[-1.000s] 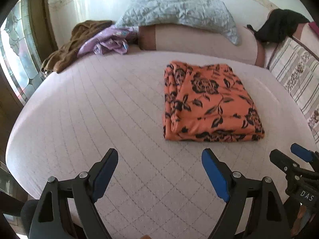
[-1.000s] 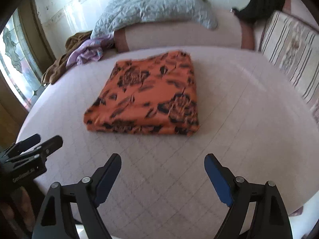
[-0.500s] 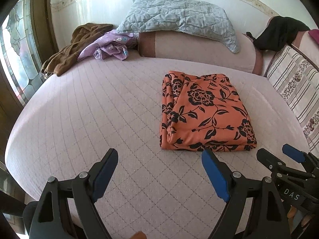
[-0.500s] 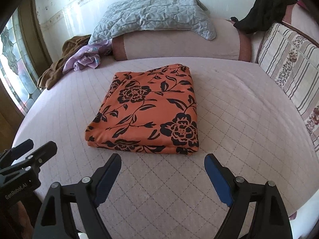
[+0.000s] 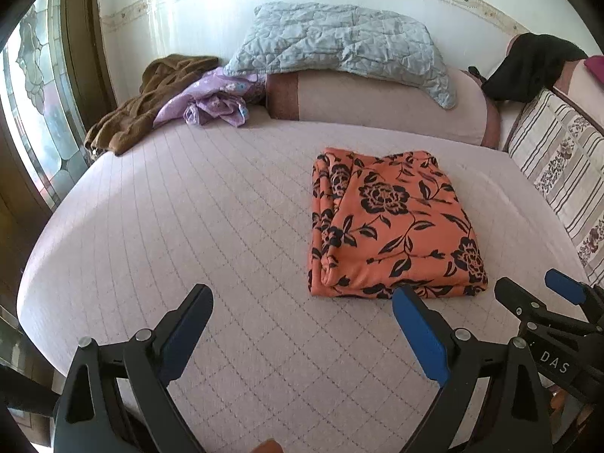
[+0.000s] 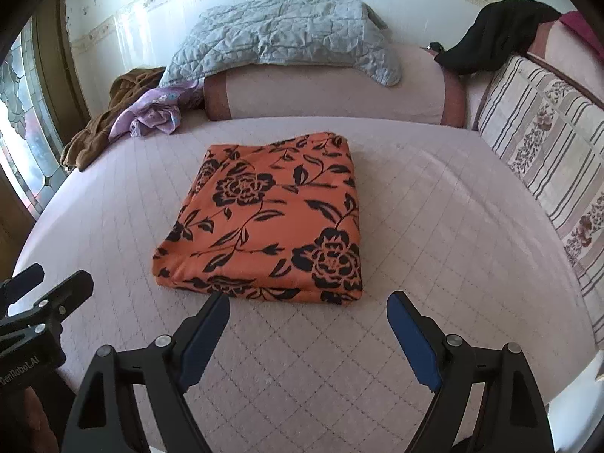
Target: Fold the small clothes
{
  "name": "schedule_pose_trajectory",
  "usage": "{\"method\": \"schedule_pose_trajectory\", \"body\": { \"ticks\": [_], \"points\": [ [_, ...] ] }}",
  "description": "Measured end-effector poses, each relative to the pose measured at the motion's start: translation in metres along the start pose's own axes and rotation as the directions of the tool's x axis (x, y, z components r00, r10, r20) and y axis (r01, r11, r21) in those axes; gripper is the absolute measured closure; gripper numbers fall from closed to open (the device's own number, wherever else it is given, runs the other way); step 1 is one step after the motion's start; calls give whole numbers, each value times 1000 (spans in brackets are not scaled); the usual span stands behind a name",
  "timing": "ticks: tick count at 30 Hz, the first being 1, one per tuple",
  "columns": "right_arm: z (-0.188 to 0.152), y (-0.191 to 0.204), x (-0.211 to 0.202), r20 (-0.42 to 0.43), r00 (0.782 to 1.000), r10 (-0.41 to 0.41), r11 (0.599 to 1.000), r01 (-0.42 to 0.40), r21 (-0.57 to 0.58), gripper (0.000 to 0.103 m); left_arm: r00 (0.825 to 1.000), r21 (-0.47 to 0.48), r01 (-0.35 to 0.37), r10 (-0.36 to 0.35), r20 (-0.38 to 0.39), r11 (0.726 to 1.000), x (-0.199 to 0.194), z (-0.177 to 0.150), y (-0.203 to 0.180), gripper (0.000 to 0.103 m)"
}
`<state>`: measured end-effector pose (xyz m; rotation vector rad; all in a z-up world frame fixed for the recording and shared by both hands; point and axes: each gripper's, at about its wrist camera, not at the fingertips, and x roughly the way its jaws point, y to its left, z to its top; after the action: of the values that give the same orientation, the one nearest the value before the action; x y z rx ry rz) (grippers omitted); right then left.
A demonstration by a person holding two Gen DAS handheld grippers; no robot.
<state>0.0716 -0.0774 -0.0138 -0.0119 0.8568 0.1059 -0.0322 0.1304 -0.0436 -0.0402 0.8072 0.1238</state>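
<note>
Left wrist view has my left gripper (image 5: 300,309) hovering over the pale quilted bed (image 5: 188,226), jaws spread wide with nothing between them. My right gripper (image 6: 307,311) is the same deal, fingers wide apart and empty. The orange floral garment (image 6: 264,219) sits folded into a neat rectangle on the mattress, just ahead of both grippers and touching neither; from the left it's off to the right (image 5: 392,226). Up at the head end there's a grey quilted blanket (image 5: 339,45) draped over a bolster (image 5: 377,105), plus a brown garment (image 5: 151,105) and a purple one (image 5: 215,102) bunched in the corner.
</note>
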Motion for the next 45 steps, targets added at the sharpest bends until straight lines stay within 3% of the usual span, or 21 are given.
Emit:
{"method": "schedule_pose_trajectory", "body": {
  "ticks": [45],
  "points": [
    [18,-6,13,8,999,-47,999,47,-24,15,1000,35,-23,22,19,999,20,21,-24,7]
  ]
}}
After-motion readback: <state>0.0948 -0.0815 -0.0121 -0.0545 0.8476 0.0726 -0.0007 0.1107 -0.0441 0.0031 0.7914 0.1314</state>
